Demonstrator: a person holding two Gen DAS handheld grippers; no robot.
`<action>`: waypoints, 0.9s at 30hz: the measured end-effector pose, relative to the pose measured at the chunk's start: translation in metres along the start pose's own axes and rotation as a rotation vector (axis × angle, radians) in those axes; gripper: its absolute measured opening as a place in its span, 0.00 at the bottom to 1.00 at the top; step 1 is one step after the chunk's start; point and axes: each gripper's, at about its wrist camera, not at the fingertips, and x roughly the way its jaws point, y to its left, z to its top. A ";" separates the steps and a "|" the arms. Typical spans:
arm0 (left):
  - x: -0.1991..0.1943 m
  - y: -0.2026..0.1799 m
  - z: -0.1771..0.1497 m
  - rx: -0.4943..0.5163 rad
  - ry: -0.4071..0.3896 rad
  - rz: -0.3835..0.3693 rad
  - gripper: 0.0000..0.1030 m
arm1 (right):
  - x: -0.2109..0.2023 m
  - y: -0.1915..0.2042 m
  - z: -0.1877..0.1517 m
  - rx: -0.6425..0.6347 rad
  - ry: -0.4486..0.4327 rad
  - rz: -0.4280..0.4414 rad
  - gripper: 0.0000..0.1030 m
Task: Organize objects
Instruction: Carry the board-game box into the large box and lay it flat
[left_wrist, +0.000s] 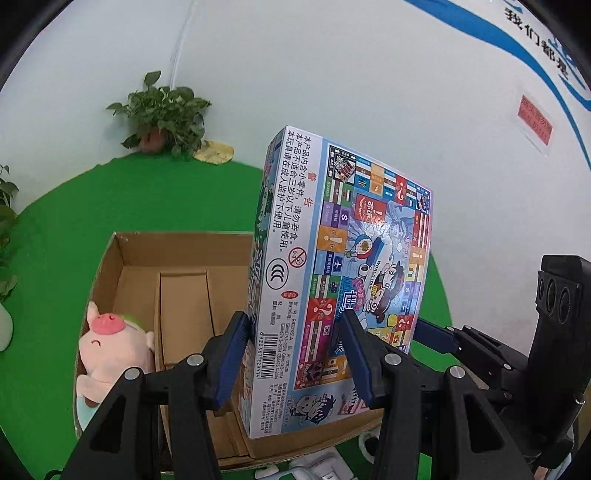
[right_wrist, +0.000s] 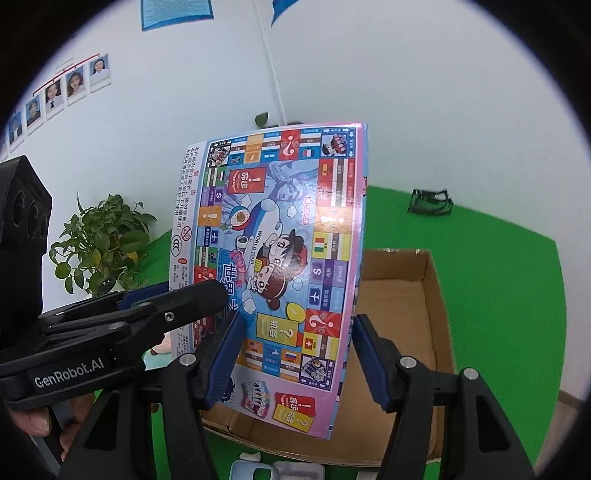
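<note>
Black claw (left_wrist: 291, 354) arms — blue pads (left_wrist: 231, 360), silver screws.

Two close wrist views, left and right, both facing game box (left_wrist: 343, 273) over carton (right_wrist: 424, 295).

Premises present as an office: white wall carrying a row of staff portrait photos (right_wrist: 55, 96), blue lettered wall graphics (left_wrist: 546, 48), a red notice (left_wrist: 535, 123) and potted plants (left_wrist: 162, 114).

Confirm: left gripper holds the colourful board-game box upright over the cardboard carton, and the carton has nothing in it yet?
Not quite: a pink plush pig already lies in the cardboard carton, per the left wrist view. The left gripper does hold the colourful board-game box upright.
</note>
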 end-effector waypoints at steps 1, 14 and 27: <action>0.015 0.004 -0.006 -0.013 0.034 0.003 0.46 | 0.010 -0.004 -0.004 0.011 0.028 0.004 0.58; 0.088 0.012 -0.061 -0.056 0.232 -0.016 0.46 | 0.061 -0.049 -0.045 0.088 0.273 0.044 0.58; 0.081 0.032 -0.079 -0.113 0.272 0.025 0.50 | 0.102 -0.055 -0.060 0.115 0.455 0.113 0.56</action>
